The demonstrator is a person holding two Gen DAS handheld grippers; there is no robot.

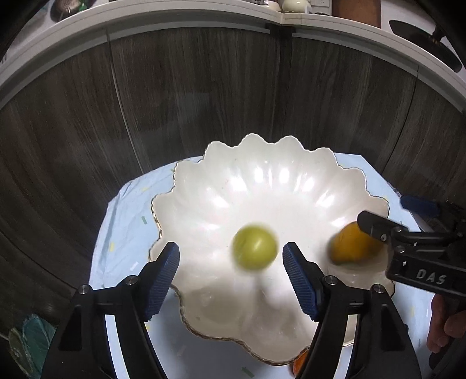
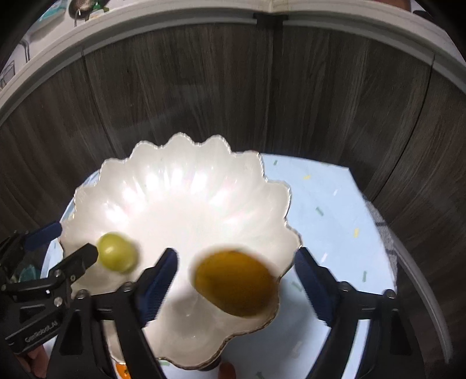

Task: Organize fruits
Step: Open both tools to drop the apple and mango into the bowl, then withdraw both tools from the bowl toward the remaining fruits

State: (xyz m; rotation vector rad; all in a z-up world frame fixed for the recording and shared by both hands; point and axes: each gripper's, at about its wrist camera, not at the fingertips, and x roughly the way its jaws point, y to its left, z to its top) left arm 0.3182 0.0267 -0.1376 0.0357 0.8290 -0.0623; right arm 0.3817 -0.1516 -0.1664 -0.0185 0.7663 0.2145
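Observation:
A white scalloped bowl [image 1: 262,180] [image 2: 180,180] with a gold rim sits on a light blue cloth. A green round fruit [image 1: 254,247] [image 2: 117,253] is blurred over the bowl's middle, between and just beyond the fingers of my open left gripper [image 1: 231,256]. An orange-yellow fruit [image 2: 235,283] [image 1: 349,247] is blurred over the bowl's right edge, between the wide-open fingers of my right gripper [image 2: 236,262]. Neither fruit touches the pads. Another orange fruit [image 1: 301,364] [image 2: 122,371] peeks out below the bowl's near rim.
The light blue cloth [image 1: 122,233] [image 2: 329,210] covers a small table. Dark wood panels [image 1: 204,87] rise close behind it under a white counter edge [image 1: 174,20]. The right gripper body [image 1: 419,250] reaches over the bowl's right side; the left gripper body [image 2: 49,280] is at the bowl's left.

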